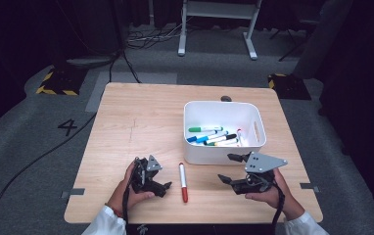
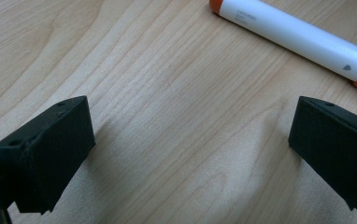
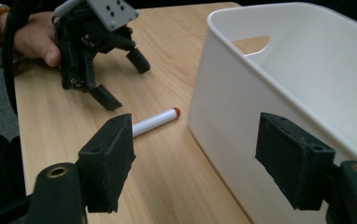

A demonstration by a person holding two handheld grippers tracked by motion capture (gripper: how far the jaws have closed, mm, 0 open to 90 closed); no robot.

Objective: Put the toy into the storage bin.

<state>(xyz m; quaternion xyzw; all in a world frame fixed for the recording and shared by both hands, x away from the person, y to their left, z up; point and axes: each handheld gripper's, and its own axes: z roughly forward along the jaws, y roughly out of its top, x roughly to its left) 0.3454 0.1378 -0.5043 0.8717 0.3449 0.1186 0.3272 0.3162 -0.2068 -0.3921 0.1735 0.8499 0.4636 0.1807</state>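
pale wood grain covers the square table [image 1: 141, 122], which stands on grey carpet with dark surroundings, trailing cables and yellow-black striped blocks at the far corners. on the right half of the table sits a white bin [image 1: 222, 155] with a slot handle in its side; several markers with green, blue and black caps lie on its floor.

a single red-capped marker [image 1: 183, 182] lies on the bare wood in front of the bin's near wall, apart from it, running roughly toward and away from the person, with its red cap at the near end. it rests between the two grippers and touches neither.

the left gripper [image 1: 161, 186] is held in the person's left hand [image 1: 131, 188] just beside the marker on its left, jaws spread and pointing toward it. in the left gripper view the marker [image 2: 298, 39] crosses the upper right corner, beyond the jaw tips and outside the gap between them; bare wood lies between the jaws.

the right gripper [image 1: 229, 169] is held in the right hand [image 1: 268, 193] to the marker's right, close to the bin's near right corner, jaws spread wide with nothing between them. in the right gripper view the marker [image 3: 155, 121] lies farther off, its white barrel partly hidden behind the left-hand jaw, while the bin's wall [image 3: 232, 116] stands behind the other jaw.
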